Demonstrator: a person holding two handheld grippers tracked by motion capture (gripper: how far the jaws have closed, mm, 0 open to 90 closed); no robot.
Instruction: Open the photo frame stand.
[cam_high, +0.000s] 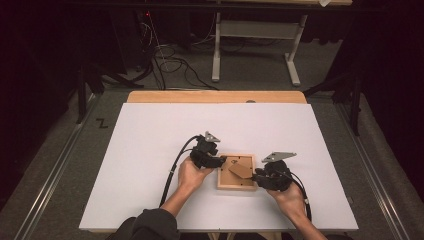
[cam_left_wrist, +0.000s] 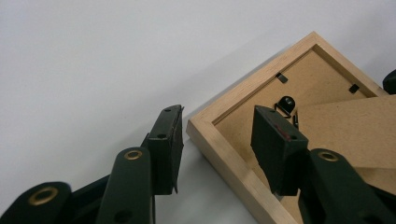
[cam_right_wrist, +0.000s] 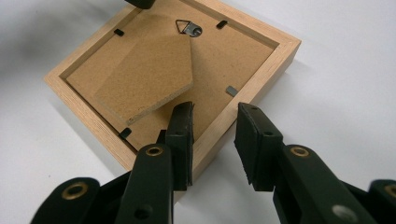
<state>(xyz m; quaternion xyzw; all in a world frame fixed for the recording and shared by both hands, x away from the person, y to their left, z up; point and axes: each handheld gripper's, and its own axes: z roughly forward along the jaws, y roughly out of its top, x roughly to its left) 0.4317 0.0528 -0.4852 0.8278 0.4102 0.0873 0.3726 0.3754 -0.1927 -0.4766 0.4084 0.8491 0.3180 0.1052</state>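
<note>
Wooden picture frame (cam_high: 237, 172) lies face down on the white table top (cam_high: 150, 140), toward the near edge and a little right of centre. High view: wide bare white board on every side of it, most of all to the far side and left; a strip of light wood shows along the table's far edge. Left gripper (cam_high: 218, 161) sits at the frame's left rim, right gripper (cam_high: 257, 176) at its right rim near the front corner, one hand behind each.

Left gripper view: jaws spread and straddling the frame's (cam_left_wrist: 219, 135) corner rail, one pad out over the white surface, the other inside over the brown backing board (cam_left_wrist: 322, 79). A gap shows between the outer pad and the wood, so nothing is pinched. Small metal hanger (cam_left_wrist: 286, 103) and black retaining tabs sit on the backing; the fold-out stand (cam_left_wrist: 355, 130) lies across it.

Right gripper view: jaws straddle the frame's (cam_right_wrist: 261, 79) rail, inner pad against the inside of the rail, outer pad standing off from the outside face with white table visible between. Partly spread, not gripping. Inside the rim, the backing board (cam_right_wrist: 233, 56) holds the pointed stand (cam_right_wrist: 149, 77), lifted at its free end, and a triangular hanger (cam_right_wrist: 187, 27).
</note>
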